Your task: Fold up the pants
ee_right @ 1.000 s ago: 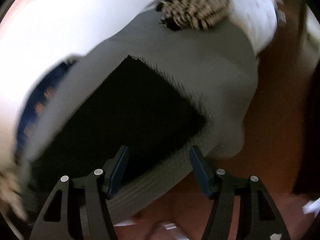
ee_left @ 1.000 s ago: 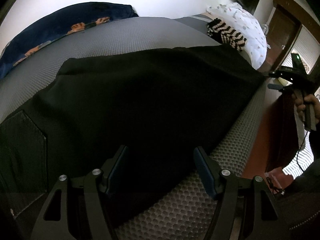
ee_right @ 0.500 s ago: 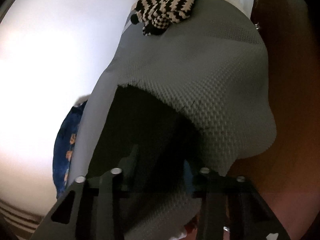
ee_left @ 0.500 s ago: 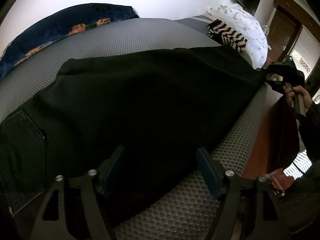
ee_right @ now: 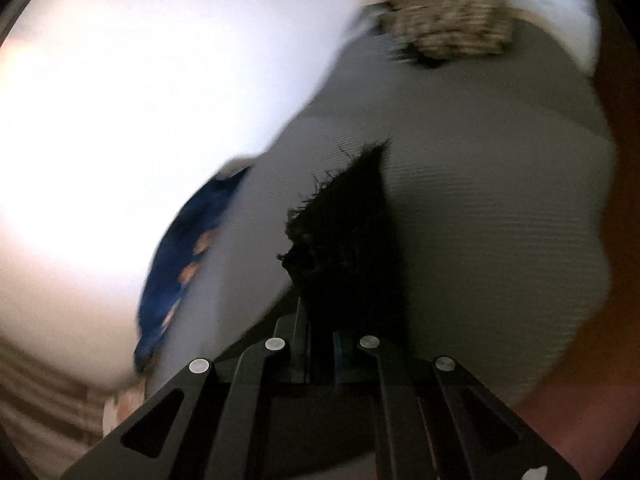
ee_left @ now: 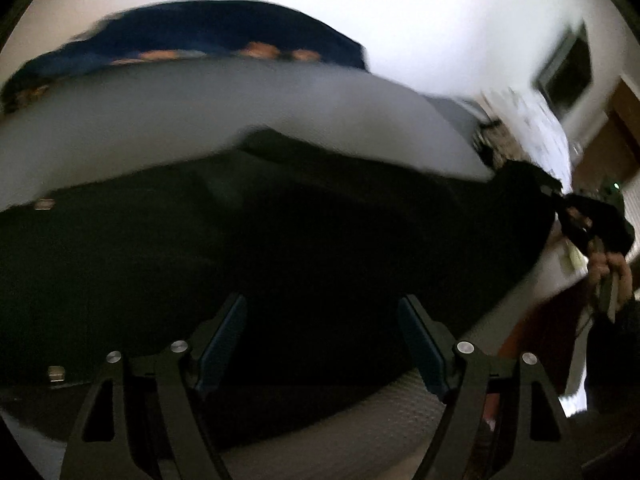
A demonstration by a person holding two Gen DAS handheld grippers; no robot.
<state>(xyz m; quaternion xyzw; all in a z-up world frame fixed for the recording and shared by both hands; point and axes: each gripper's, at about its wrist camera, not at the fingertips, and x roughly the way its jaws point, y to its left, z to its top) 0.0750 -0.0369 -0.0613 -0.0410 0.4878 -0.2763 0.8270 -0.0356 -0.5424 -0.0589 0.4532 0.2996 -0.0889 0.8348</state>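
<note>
Black pants (ee_left: 280, 240) lie spread across a grey bed (ee_left: 200, 112). My left gripper (ee_left: 322, 320) is open, its blue-padded fingers (ee_left: 224, 332) low over the pants near the bed's front edge. My right gripper (ee_right: 320, 344) is shut on the frayed hem of a pant leg (ee_right: 352, 240) and holds it lifted above the mattress (ee_right: 480, 200). In the left wrist view the right gripper (ee_left: 576, 208) shows at the far right, gripping the raised leg end.
A dark blue blanket (ee_left: 192, 36) lies at the back of the bed by the white wall. A black-and-white striped cloth (ee_right: 452, 28) and a white pillow (ee_left: 540, 128) lie at the bed's far end. The brown floor (ee_right: 600, 360) is beyond the bed edge.
My right gripper has closed on the pant leg hem and lifted it off the bed. My left gripper has shifted toward the waistband, staying open. Both views are blurred by motion.
</note>
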